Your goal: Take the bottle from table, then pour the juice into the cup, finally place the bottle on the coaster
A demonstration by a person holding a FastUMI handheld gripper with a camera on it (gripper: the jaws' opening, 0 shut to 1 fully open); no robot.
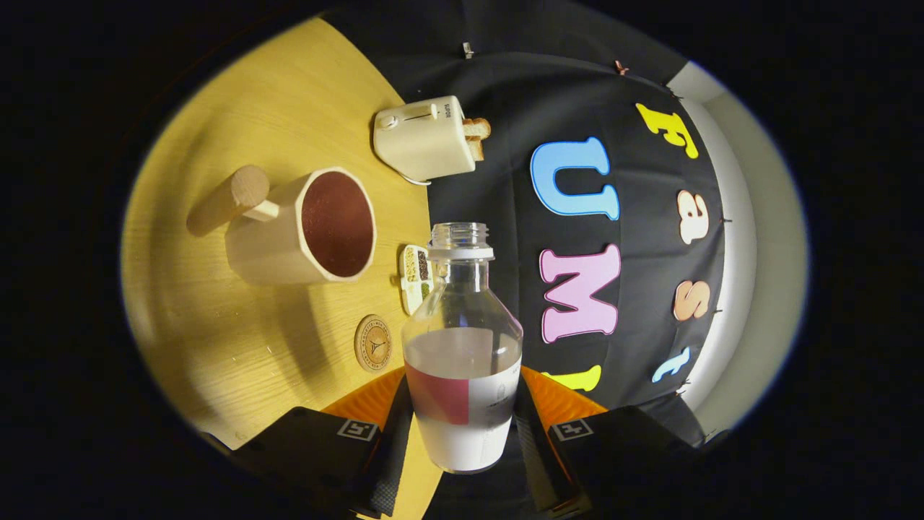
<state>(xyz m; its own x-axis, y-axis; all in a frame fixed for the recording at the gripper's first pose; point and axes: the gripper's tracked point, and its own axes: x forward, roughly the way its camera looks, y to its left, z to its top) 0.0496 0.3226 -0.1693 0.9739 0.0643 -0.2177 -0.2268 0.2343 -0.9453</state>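
Glass-clear bottle (462,347), uncapped and tilted, clenched in the jaws; spill risk if tipped before reaching cup (307,227).

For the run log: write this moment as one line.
hand-held gripper: shut on bottle | bottle: uncapped, part full, tilted toward cup | pour: none seen | coaster: bare, near cup

A pale wooden table (238,347) carries a faceted cream cup (303,227) with a wooden handle, a cream toaster (424,139) beyond, a round wooden coaster (373,343), and a small compartmented tray (414,276).
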